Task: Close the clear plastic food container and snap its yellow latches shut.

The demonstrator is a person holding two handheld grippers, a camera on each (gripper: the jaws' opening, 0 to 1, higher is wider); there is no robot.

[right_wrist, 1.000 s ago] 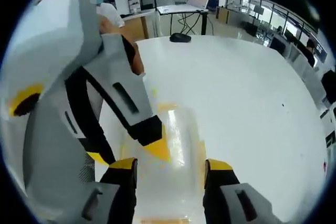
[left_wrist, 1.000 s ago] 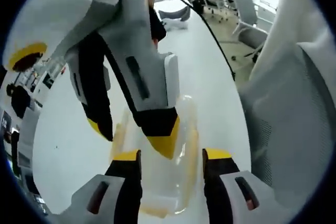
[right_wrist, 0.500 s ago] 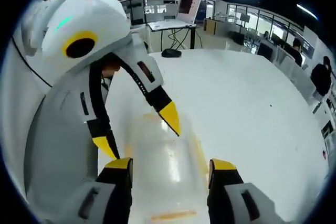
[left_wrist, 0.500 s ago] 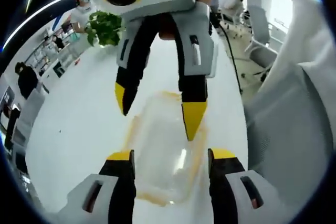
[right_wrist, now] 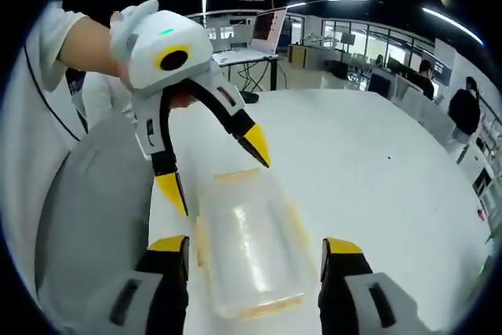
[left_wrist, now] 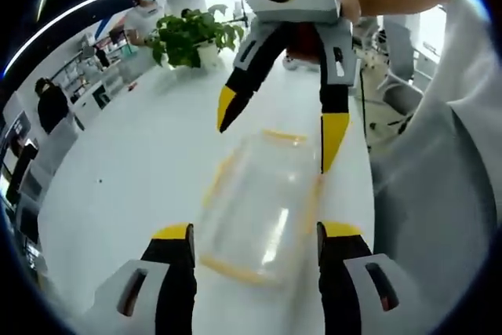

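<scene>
The clear plastic food container (left_wrist: 261, 208) lies flat on the white table (left_wrist: 133, 170) with its lid down on it, yellow latches (left_wrist: 235, 271) showing as thin strips along its edges. From the pictures I cannot tell whether those latches are snapped or only resting against the sides.

In the left gripper view the container sits just ahead of the left gripper (left_wrist: 255, 234), centred in the gap between its two yellow-tipped jaws, which stand wide apart and touch nothing. The right gripper (left_wrist: 277, 137) comes in from the far side, pointing back toward the camera; its jaws are spread too, one tip above the container's far corner and the other beside its far right edge, and I cannot make out any contact.

In the right gripper view the same container (right_wrist: 251, 245) lies between the right gripper's (right_wrist: 255, 245) own parted jaws, lengthwise, near them but not pinched. The left gripper (right_wrist: 213, 172) hangs over its far end with jaws splayed, one tip by the left rim, the other beyond the far edge. A hand (right_wrist: 137, 17) grips that tool from above.

Further off on the table stands a green potted plant (left_wrist: 192, 37). Beyond the table are a desk with a laptop (right_wrist: 271, 25), office chairs (left_wrist: 400, 92) and a few people standing about the room.
</scene>
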